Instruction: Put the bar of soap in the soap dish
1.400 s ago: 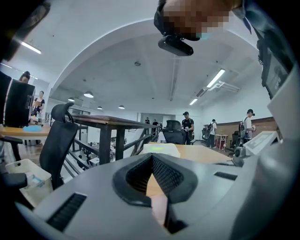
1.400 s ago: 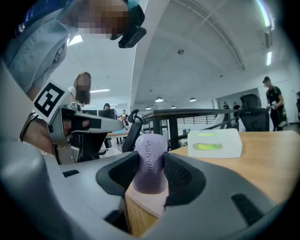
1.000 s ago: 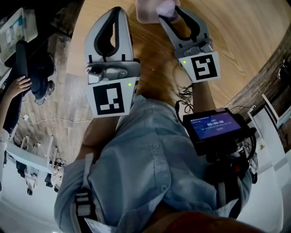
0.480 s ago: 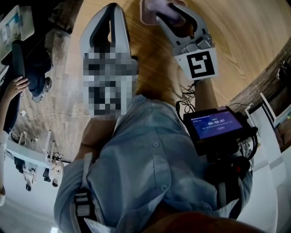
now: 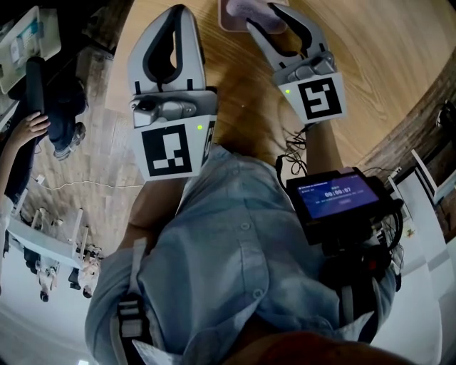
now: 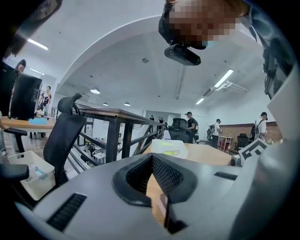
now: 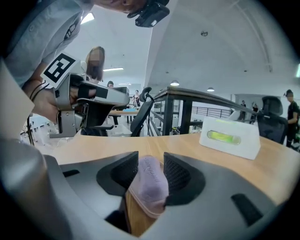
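The lilac bar of soap [image 7: 150, 183] sits between the pads of my right gripper [image 7: 150, 169], which is shut on it. In the head view that gripper [image 5: 269, 16] reaches to the top edge, with the soap [image 5: 258, 8] at the pale pink soap dish [image 5: 229, 14] on the wooden table. Whether the soap touches the dish is hidden by the jaws. My left gripper [image 5: 174, 13] hovers to the left of the dish, apart from it. In its own view the left gripper [image 6: 153, 158] has its jaws together with nothing between them.
A white box with a green label [image 7: 229, 138] stands on the round wooden table [image 5: 370, 64], to the right of the soap. Black chairs, a dark-framed desk [image 6: 112, 115] and several people fill the room beyond. The table's edge curves close on the left [image 5: 117, 64].
My right gripper has shifted slightly forward with the soap, closer over the dish. The left gripper has stayed almost where it was.
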A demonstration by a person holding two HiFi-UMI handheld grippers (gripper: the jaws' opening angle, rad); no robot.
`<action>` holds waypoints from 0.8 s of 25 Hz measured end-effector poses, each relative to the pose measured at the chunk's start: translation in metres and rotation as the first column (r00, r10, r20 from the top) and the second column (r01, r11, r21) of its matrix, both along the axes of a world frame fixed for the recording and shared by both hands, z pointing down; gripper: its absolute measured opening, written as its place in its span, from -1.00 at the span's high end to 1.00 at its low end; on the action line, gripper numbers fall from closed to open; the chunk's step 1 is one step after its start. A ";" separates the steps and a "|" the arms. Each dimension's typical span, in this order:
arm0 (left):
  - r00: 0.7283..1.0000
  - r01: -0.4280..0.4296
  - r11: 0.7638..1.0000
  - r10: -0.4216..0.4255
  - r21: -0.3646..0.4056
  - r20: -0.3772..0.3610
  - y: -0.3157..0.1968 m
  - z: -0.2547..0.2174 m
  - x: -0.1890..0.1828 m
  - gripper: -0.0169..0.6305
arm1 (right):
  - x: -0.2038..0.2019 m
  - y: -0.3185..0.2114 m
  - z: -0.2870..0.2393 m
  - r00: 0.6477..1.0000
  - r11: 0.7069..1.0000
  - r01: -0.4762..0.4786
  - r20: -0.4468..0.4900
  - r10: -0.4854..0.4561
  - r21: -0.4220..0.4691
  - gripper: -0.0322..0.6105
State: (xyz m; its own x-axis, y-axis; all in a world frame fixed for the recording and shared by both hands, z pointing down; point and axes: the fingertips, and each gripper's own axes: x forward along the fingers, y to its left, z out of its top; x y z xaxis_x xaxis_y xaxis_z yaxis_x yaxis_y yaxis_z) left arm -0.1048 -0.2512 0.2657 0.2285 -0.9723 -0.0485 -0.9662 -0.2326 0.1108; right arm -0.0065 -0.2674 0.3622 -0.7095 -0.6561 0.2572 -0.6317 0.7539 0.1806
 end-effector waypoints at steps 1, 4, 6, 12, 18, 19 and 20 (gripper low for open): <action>1.000 -0.001 1.000 0.001 0.007 0.003 -0.001 -0.001 0.001 0.92 | -0.001 -0.002 -0.005 1.000 1.000 -0.005 0.024 0.005 0.004 0.35; 1.000 -0.005 0.999 0.005 0.032 0.004 -0.004 -0.003 0.002 0.92 | -0.003 -0.004 -0.024 0.991 0.999 -0.033 0.131 0.032 0.005 0.39; 1.000 -0.016 0.999 0.015 0.045 0.009 -0.006 -0.004 0.004 0.92 | -0.002 -0.003 -0.034 0.985 0.999 -0.036 0.172 0.034 0.007 0.42; 0.999 -0.036 0.996 0.033 0.084 0.038 -0.008 -0.002 0.014 0.92 | 0.000 0.005 -0.050 0.960 0.999 -0.042 0.277 0.042 -0.007 0.50; 0.997 -0.064 0.989 0.057 0.136 0.055 -0.025 -0.005 0.018 0.92 | -0.002 -0.011 -0.067 0.914 0.992 -0.122 0.387 0.119 -0.016 0.80; 0.997 -0.068 0.987 0.061 0.143 0.055 -0.028 -0.006 0.019 0.92 | -0.003 -0.014 -0.070 0.911 0.991 -0.130 0.392 0.125 -0.015 0.81; 0.996 -0.073 0.987 0.065 0.146 0.057 -0.030 -0.006 0.020 0.92 | -0.004 -0.017 -0.072 0.909 0.990 -0.138 0.396 0.131 -0.013 0.85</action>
